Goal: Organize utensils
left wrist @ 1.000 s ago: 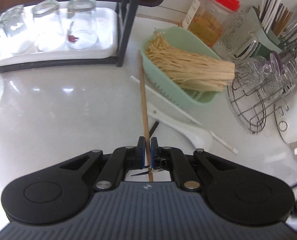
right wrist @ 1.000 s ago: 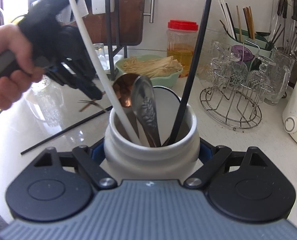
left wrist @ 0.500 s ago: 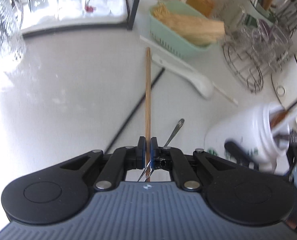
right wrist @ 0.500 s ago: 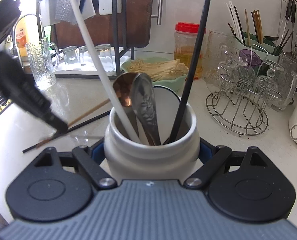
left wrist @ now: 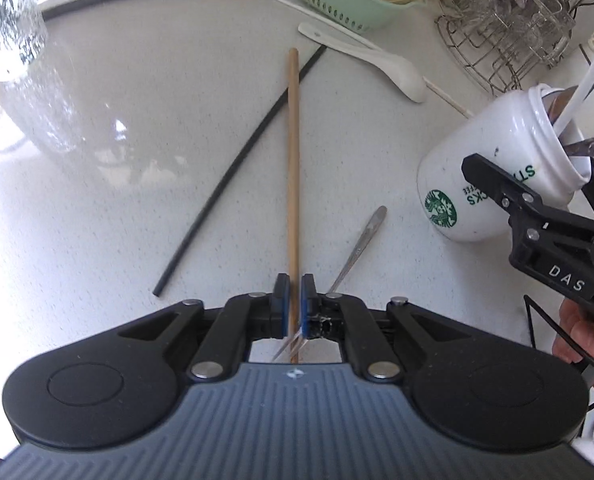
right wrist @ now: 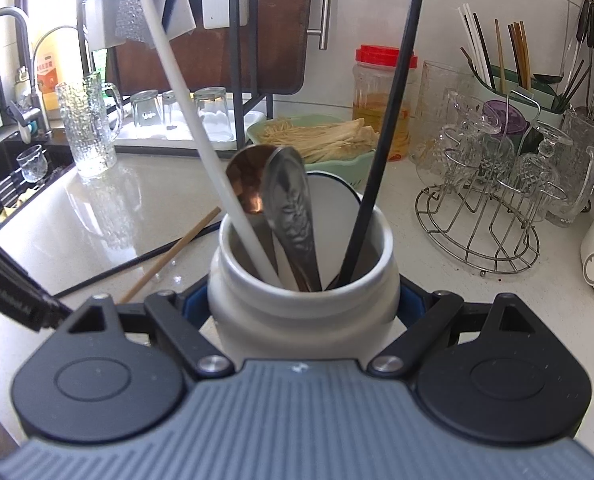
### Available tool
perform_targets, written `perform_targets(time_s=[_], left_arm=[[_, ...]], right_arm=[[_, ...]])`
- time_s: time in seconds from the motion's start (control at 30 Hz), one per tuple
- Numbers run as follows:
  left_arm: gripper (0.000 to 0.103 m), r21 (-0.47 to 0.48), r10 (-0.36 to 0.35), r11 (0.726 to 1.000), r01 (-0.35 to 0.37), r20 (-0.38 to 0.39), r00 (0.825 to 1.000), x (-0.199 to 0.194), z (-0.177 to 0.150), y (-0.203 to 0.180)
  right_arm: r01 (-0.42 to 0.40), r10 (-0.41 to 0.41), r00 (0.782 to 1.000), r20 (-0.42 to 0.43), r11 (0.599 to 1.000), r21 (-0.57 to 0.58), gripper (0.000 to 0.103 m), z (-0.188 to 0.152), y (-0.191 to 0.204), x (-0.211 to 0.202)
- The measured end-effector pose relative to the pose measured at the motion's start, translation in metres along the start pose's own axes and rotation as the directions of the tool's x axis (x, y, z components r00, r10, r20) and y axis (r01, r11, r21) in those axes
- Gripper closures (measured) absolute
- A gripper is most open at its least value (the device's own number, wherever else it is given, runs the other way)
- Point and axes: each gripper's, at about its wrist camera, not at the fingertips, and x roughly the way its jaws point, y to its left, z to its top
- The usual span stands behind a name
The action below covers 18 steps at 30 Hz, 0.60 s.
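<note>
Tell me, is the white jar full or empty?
Partly full. The white jar, clamped in the right gripper, holds a white chopstick, a black chopstick and two spoons, with room left.

I've swung the left gripper (left wrist: 293, 300) back and toward the right, so the wooden chopstick (left wrist: 293, 168) it carries now points over the black chopstick (left wrist: 237, 160) and a fork (left wrist: 357, 248) on the surface, with the white Starbucks jar (left wrist: 493, 168) and right gripper (left wrist: 537, 216) newly alongside.
</note>
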Motion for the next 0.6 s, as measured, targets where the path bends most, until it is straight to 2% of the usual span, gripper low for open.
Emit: perform_targets(time_s=[0.13,0.2,0.23,0.27,0.6], left_arm=[[0.097,-0.029,-0.018,0.999,0.019,0.01,1.0,-0.001,0.001,0.007],[0.087,-0.04,-0.023,0.999,0.024,0.017,1.0,-0.001,0.008,0.008],[0.077,-0.048,-0.021,0.999,0.023,0.025,0.999,-0.001,0.011,0.01],[0.074,-0.053,-0.023,0.998,0.025,0.039,0.999,-0.001,0.015,0.01],[0.074,0.03,0.011,0.999,-0.016,0.146,0.989,0.01,0.068,-0.01]], right_arm=[[0.0,0.0,1.0,-0.002,1.0,0.0,0.012,0.0,0.0,0.0],[0.001,-0.001,1.0,-0.002,1.0,0.002,0.012,0.0,0.0,0.0],[0.002,-0.002,1.0,-0.001,1.0,0.003,0.012,0.0,0.0,0.0],[0.002,-0.002,1.0,-0.002,1.0,0.003,0.012,0.0,0.0,0.0],[0.014,-0.014,1.0,-0.016,1.0,0.012,0.012,0.002,0.002,0.001]])
